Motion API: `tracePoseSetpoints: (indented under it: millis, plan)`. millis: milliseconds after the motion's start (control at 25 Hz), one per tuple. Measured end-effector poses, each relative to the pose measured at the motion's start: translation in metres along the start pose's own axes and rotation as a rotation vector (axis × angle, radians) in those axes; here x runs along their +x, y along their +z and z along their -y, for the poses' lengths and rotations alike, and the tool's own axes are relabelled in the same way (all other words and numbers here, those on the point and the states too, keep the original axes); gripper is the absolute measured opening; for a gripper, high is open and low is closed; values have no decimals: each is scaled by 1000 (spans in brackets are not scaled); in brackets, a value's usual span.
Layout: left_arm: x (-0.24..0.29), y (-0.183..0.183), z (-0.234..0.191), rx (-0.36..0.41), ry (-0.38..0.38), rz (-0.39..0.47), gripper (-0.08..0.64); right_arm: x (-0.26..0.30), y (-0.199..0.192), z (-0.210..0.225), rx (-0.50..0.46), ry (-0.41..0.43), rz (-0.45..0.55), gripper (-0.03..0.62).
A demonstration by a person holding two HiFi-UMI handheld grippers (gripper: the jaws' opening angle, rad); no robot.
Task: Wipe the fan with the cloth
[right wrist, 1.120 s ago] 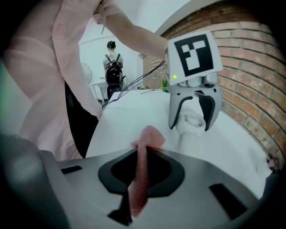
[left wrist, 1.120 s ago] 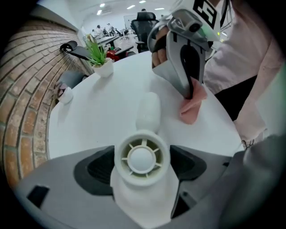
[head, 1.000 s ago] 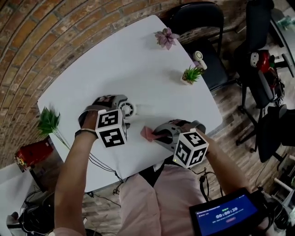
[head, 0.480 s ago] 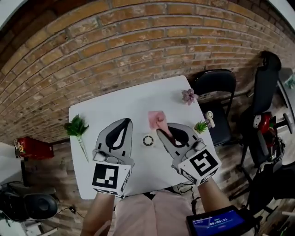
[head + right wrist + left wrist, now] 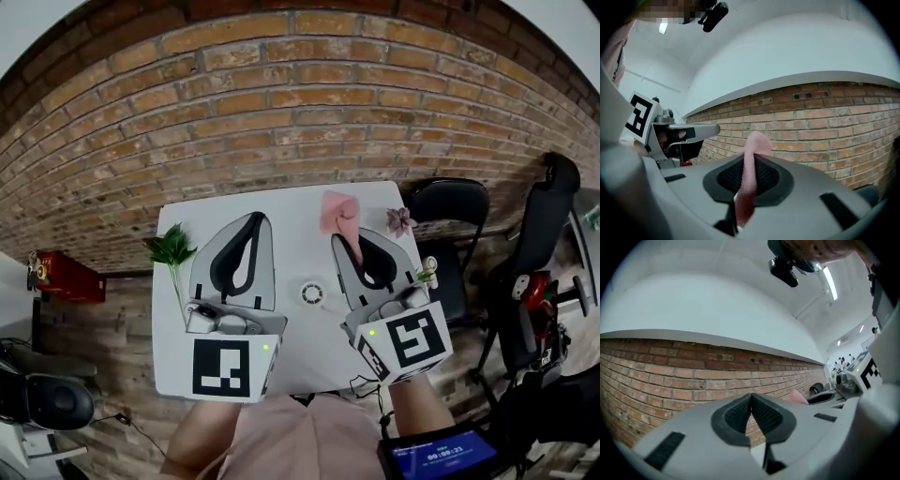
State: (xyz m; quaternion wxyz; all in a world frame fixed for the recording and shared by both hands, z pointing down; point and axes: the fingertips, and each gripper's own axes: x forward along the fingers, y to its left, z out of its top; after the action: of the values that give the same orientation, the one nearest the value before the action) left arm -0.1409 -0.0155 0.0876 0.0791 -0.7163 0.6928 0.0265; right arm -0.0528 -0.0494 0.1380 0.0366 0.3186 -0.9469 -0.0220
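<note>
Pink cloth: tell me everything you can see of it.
The pink cloth is small, soft, crumpled fabric. It is pinched between the shut jaws of the right gripper, held in the air before the brick wall, one bunched end sticking out past the jaw tips. Nothing else touches it.

Dim, even light — fisheye-warped edges

A blue screen [image 5: 448, 457] at five o'clock shows white timer digits, too small to read. Black-and-white square markers, without lettering, cover the left cube [image 5: 228, 367] and right cube [image 5: 405, 342].
</note>
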Motion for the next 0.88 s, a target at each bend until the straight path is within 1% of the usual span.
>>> tracePoseSetpoints:
  millis: [360, 640, 880]
  plan:
    - [-3, -1, 13, 12, -6, 4, 11, -1, -4, -1, -2, -4, -6, 35]
    - [0, -8, 17, 26, -20, -22, 11, 4, -8, -1, -1, 3, -15, 35]
    - [5, -10, 19, 22, -21, -19, 11, 8, -11, 2, 0, 9, -18, 35]
